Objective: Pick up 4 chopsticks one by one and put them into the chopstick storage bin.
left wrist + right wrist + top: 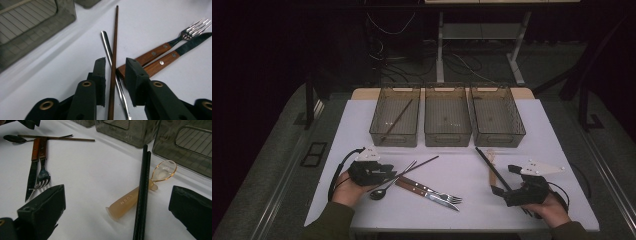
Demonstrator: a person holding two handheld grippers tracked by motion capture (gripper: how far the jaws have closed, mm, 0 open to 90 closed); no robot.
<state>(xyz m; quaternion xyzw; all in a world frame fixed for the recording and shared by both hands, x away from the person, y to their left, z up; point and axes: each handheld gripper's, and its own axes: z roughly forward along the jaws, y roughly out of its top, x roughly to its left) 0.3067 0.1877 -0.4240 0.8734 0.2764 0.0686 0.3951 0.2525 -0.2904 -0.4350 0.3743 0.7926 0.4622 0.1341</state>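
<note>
Right, near edge first. Left gripper (373,171) sits low at near-left of the table (362,210). Its jaws straddle the brown chopstick (113,65) and aren't pinching yet: left gripper view shows a gap each side of the stick, jaws partly spread. The metal spoon (108,48) handle runs alongside and crosses under the stick right in that gap, so it looks like the low approach is meant to get the stick w/o the spoon, judging by how it's centred.

Chopstick long axis: near end between the jaws, far tip pointing away and to the right in the high view, diagonal across the table. It lies flat, resting over the spoon handle.

Just right of that: fork (438,195) and knife (432,196), wood handles, side by side and touching, tips pointing right.

Right gripper (512,192) is near-right with jaws spread wide and nothing between the pads. The black chopsticks (142,195), a pair lying together, run from between its jaws toward the far side. They lie across a small amber plastic spoon (140,195) w/ bowl at the far end. Probably staged for next pick.

Far: three smoked plastic bins in a row. Left bin (395,137) has one dark stick lying diagonal inside, so like goes with like there, I'd guess. Centre bin (447,137) and right bin (498,137) look empty.
</note>
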